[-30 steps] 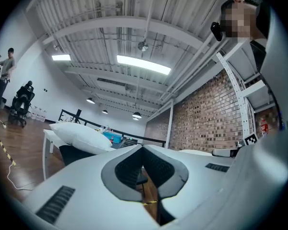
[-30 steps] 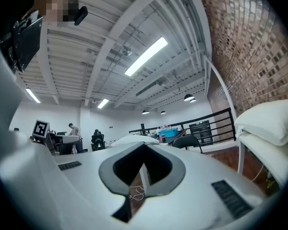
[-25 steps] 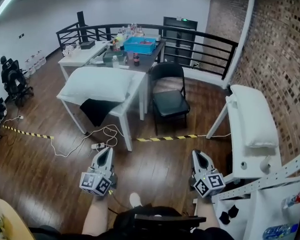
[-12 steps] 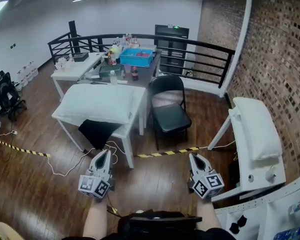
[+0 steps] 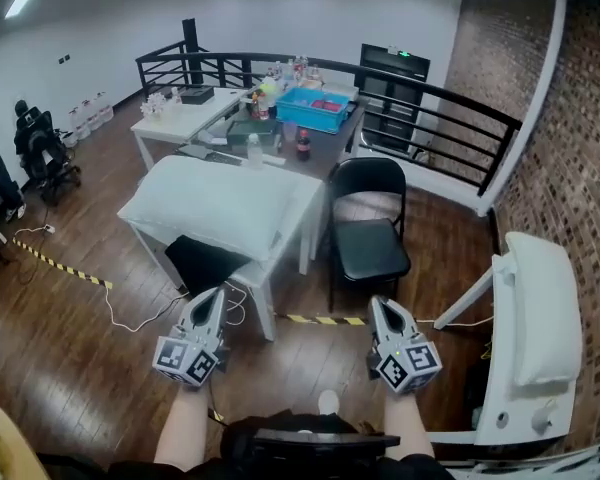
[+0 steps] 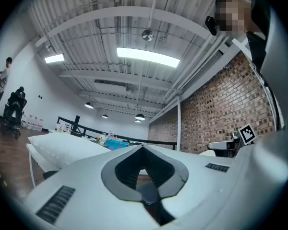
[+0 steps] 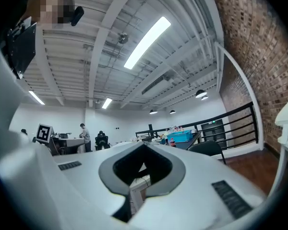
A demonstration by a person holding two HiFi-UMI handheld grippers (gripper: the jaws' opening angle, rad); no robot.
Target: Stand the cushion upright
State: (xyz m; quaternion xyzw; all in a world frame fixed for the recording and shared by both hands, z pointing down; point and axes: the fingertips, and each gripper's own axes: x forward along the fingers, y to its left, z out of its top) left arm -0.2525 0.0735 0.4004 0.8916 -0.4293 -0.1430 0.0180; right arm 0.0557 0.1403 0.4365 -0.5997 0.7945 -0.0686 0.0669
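both my grippers are clenched on nothing. the left gripper (image 5: 211, 301) and the right gripper (image 5: 378, 308) hang low in front of me over the floor (image 5: 90, 368), jaws pressed together, well apart from any table.

the cushion (image 5: 208, 204) lies flat on the white table (image 5: 302, 200) ahead and a little to my left. it covers most of the top, with its long side running across my view. a second cushion (image 5: 546, 306) lies flat on the side table (image 5: 500, 388) at my right. i take the one ahead as mine because both grippers point that way, but that is a guess.

it looks plump, soft and light, with a smooth white cover. i expect it to sag and fold if i lift it by one corner, and a shallow pinch would likely catch only loose cloth and slip.

so i'd open both jaws and bite one long edge at two spots set well apart, near the corners. the bite should go deep enough to trap filling as well as cover. then i'd tip that edge up so the cushion pivots on its opposite edge.

the tabletop looks slick, so the bottom edge may skate away. nothing on this table would prop it, so it may slump. the bottles (image 5: 252, 151) just behind and the chair (image 5: 370, 251) beside could get bumped.
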